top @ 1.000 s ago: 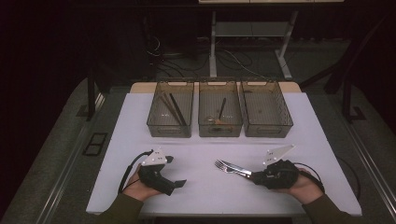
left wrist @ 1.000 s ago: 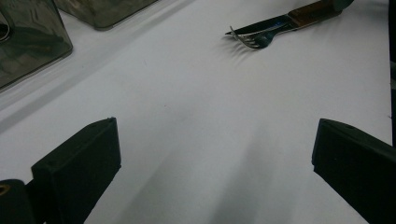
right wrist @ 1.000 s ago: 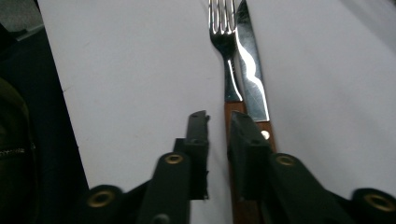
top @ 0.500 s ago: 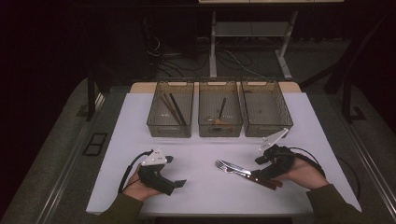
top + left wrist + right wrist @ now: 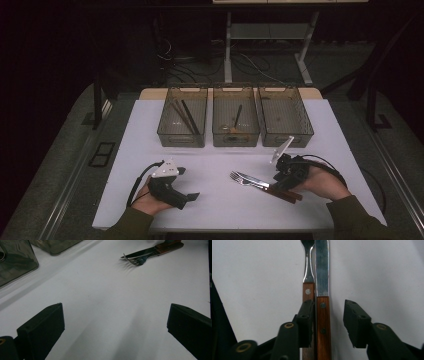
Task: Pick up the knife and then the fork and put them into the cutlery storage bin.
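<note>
**Right claw lines up on the knife handle**

Here, on the white table (image 5: 320,125), a knife (image 5: 257,180) and a fork (image 5: 240,178) lie side by side and touching, near the front edge at about five o'clock from the table's middle. Their wooden handles point toward the person's right hand (image 5: 322,182); the blade tip and the tines point away toward nine o'clock, at the left gripper (image 5: 192,196).

The right gripper (image 5: 328,322) sits right over the handle end. In the right gripper view, the knife handle (image 5: 322,327) runs straight up between the two jaws, twelve to six, in line with the claw itself. The jaws are parted, not yet clenched: one jaw is pressed in between the two handles with the fork handle (image 5: 308,292) just outside it, while the other stands a little clear of the knife. So a plain squeeze should, I think, take the knife alone and leave the fork.

The left gripper rests far off at seven o'clock on the table, jaws spread wide and holding nothing, with bare tabletop between them.

Three clear bins (image 5: 235,131) wait in a row at twelve o'clock, well apart from the cutlery. The right hand is plainly nearer.
</note>
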Demonstrator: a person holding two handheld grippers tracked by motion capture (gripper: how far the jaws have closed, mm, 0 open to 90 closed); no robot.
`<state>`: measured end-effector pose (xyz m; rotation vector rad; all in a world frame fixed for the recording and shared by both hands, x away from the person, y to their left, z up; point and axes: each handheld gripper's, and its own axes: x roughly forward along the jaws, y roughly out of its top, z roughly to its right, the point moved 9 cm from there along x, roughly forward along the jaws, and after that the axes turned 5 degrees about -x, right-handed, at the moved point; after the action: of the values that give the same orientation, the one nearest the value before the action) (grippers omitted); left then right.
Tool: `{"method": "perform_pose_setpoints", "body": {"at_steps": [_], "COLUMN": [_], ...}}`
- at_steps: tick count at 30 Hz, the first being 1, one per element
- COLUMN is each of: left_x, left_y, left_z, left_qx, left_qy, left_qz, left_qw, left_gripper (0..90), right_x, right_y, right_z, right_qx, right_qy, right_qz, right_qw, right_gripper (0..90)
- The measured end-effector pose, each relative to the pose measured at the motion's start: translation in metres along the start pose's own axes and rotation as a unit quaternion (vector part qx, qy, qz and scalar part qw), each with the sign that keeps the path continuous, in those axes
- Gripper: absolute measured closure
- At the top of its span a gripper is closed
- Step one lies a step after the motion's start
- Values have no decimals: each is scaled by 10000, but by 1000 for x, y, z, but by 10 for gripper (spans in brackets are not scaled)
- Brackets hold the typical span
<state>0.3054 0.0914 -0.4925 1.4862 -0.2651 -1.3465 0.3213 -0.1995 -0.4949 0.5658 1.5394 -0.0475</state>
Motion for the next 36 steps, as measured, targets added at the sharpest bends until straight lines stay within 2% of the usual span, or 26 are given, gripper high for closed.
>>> {"method": "perform_pose_setpoints", "body": {"at_steps": [6, 14, 18, 36], "left_x": [0, 0, 0, 1], "left_y": [0, 0, 0, 0], "left_z": [0, 0, 0, 0], "left_qx": [1, -5, -1, -5], "left_qy": [0, 0, 3, 8], "left_qz": [-2, 4, -4, -16], "left_qw": [10000, 10000, 10000, 10000], "left_gripper": [5, 5, 5, 5], "right_x": [3, 6, 10, 15], "right_y": [-3, 0, -1, 1], "right_z": [-1, -3, -2, -2], "right_qx": [-159, -367, -468, -392], "right_qy": [12, 16, -60, -228], "right_qz": [-241, -425, -623, -946], "right_qw": [9996, 9984, 9969, 9945], "right_gripper": [687, 725, 733, 778]}}
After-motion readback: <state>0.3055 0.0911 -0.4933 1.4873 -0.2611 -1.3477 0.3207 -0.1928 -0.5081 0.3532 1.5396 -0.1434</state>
